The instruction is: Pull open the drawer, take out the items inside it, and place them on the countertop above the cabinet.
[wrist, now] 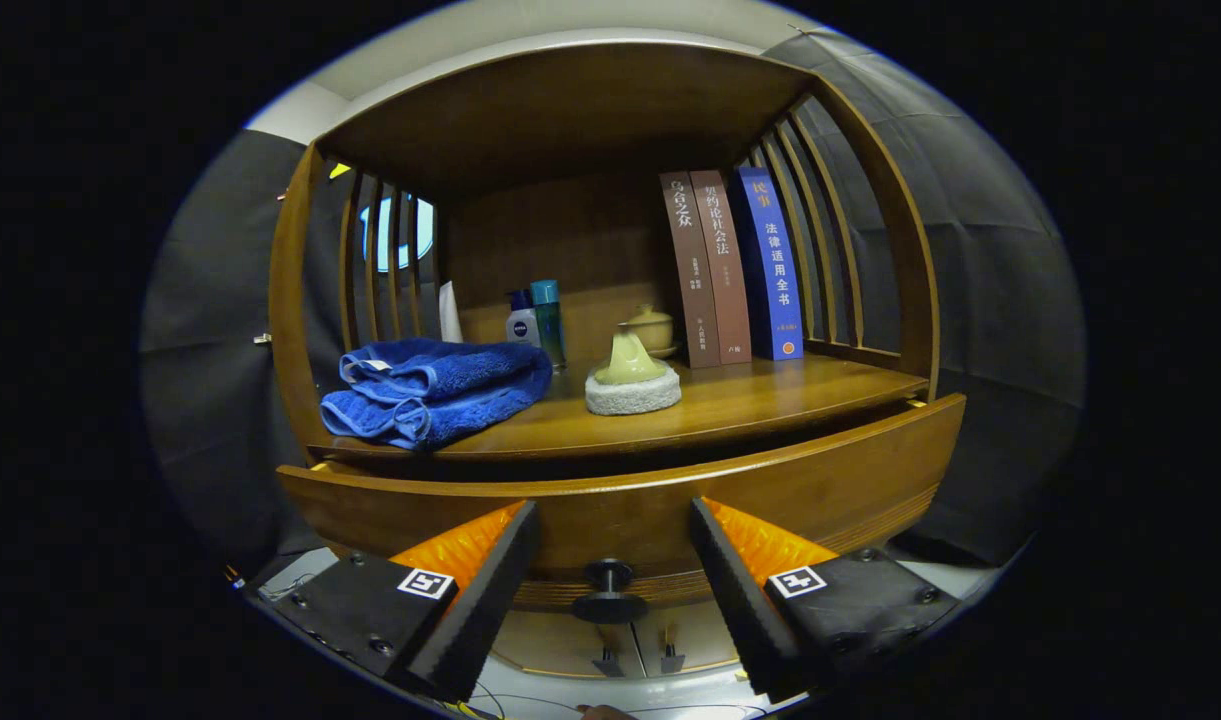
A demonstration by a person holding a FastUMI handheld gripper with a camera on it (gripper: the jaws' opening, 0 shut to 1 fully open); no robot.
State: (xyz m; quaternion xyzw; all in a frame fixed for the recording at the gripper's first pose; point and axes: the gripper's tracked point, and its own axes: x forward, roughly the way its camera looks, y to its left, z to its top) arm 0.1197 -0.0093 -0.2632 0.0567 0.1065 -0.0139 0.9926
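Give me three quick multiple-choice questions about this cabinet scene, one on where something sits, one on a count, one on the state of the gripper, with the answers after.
1. Where does the drawer knob sit relative to the gripper?
A. between its fingers
B. far off to one side
C. above the countertop

2. How many books stand on the countertop?
A. one
B. three
C. five

3. What state are the fingers in?
A. shut on the knob
B. shut on the blue towel
C. open, apart on either side of the knob

Answers: 1 A, the knob shows in the gap between both fingers. 2 B, two brown and one blue stand upright together. 3 C, neither finger touches the knob; the blue towel lies on the countertop.
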